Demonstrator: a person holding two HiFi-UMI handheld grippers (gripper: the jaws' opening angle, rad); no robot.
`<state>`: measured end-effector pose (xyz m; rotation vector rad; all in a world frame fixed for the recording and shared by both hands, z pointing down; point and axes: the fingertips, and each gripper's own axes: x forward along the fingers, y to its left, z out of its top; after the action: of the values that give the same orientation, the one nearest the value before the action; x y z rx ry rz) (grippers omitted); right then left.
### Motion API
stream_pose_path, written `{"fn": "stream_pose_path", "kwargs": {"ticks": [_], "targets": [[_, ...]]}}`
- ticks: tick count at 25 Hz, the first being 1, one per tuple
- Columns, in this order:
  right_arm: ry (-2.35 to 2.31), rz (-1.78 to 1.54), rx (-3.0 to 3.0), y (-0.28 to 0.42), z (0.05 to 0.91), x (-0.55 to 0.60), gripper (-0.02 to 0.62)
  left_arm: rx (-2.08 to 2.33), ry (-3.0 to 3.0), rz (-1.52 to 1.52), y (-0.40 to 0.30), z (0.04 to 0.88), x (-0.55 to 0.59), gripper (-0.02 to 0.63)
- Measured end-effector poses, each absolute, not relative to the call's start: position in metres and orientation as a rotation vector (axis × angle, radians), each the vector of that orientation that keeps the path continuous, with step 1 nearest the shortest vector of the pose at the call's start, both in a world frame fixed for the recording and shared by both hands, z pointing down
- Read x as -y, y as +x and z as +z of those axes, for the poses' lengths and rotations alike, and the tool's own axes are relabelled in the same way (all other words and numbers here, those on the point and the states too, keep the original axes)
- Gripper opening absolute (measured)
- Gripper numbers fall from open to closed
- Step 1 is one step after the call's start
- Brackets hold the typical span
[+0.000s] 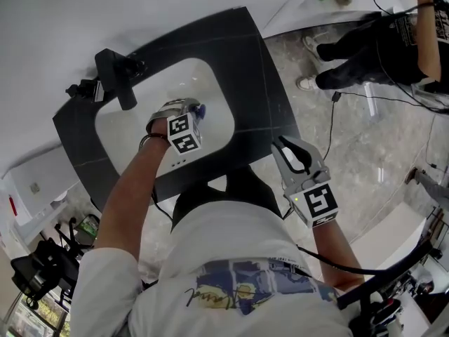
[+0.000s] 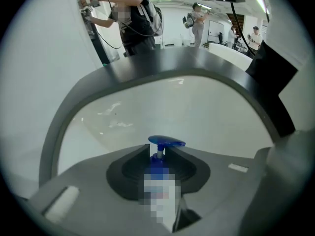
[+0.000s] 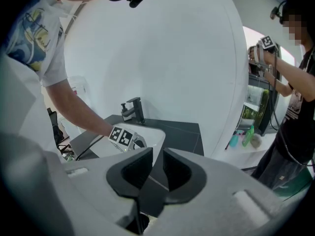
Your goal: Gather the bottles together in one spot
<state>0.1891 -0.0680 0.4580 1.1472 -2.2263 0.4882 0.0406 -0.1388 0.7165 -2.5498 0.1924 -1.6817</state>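
A small white bottle with a blue pump cap (image 2: 166, 142) stands between the jaws of my left gripper (image 2: 157, 154), which is shut on its neck and body; its label is blurred. From the head view the left gripper (image 1: 191, 114) hangs over the white sink basin (image 1: 133, 128), the blue cap (image 1: 200, 109) poking out at its tip. My right gripper (image 1: 293, 154) is off the counter's right front corner, open by a narrow gap with nothing in it. In the right gripper view its jaws (image 3: 157, 156) point toward the sink and the left gripper's marker cube (image 3: 123, 135).
A black faucet (image 1: 116, 76) stands at the basin's far left on the black counter (image 1: 245, 69). A green bottle (image 3: 248, 134) and a teal one (image 3: 234, 140) sit on a white ledge to the right, where another person (image 1: 379, 48) stands. Cables cross the floor.
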Motion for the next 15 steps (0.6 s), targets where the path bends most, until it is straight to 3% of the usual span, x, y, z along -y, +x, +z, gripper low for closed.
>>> {"fn": "stream_pose_path", "kwargs": {"ticks": [15], "targets": [[1.037, 0.367, 2.332, 0.14, 0.436, 0.08, 0.064, -0.836, -2.979, -1.258, -0.001, 0.634, 0.144, 0.075]]}}
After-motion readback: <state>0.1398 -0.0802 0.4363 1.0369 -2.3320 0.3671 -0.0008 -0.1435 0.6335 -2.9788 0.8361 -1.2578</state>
